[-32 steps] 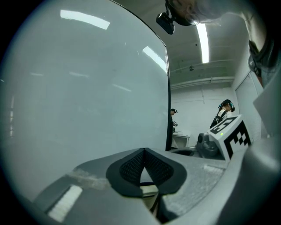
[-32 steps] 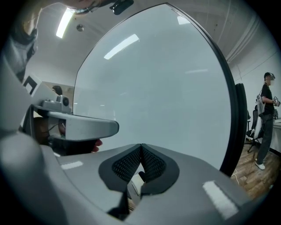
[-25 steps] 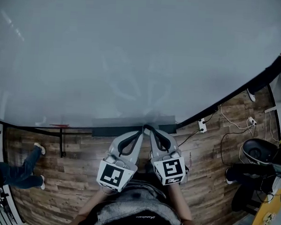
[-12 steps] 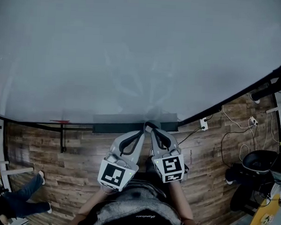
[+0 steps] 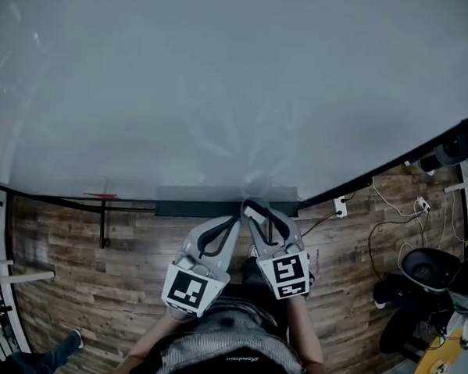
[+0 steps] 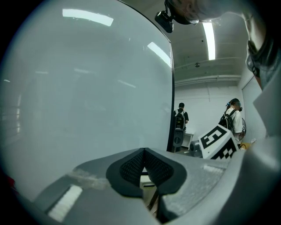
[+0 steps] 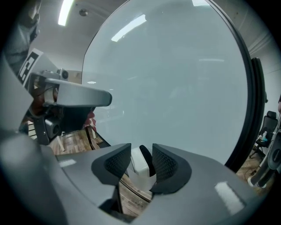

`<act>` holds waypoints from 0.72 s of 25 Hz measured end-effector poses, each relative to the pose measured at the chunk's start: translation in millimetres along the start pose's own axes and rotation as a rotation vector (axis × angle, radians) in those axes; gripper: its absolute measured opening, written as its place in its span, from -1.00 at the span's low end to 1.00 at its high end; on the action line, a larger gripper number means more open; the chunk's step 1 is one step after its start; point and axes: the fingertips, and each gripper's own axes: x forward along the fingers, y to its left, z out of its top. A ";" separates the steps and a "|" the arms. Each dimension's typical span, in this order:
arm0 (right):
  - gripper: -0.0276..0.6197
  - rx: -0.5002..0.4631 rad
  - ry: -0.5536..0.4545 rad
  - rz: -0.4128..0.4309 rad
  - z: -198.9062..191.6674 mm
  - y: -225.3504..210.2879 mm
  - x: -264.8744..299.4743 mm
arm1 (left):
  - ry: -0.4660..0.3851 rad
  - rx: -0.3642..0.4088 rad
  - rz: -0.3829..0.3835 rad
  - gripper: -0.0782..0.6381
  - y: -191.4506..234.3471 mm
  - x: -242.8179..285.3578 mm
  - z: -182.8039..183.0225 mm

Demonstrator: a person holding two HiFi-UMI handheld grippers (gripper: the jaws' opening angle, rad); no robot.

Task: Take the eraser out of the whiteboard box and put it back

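The dark whiteboard box [image 5: 209,211] hangs along the bottom edge of the whiteboard [image 5: 223,88]. My right gripper [image 5: 254,209] reaches into it. In the right gripper view its jaws [image 7: 141,163] have just been opening and stand apart around the white eraser [image 7: 139,163], which has a dark face on its right side. The eraser lies close to the left pad; I see no squeeze on it. My left gripper [image 5: 234,219] hovers just left of the right one, in front of the box. In the left gripper view its pads [image 6: 144,153] meet with nothing between them.
A wooden floor [image 5: 81,268] lies below the board. A power strip [image 5: 338,207] with cables and a black chair [image 5: 430,259] are at the right. A red item [image 5: 99,195] sits on the board's ledge at the left. Two people [image 6: 180,116] stand far off past the board's edge.
The right gripper's jaws, shut before, now stand apart, and it has dipped slightly toward the box. The left gripper has stayed put. A walking person's legs at the left have nearly left the view.
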 end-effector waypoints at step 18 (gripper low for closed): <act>-0.32 -0.068 0.167 0.113 -25.8 0.1 26.0 | -0.032 -0.015 0.103 -0.78 17.3 -11.8 5.3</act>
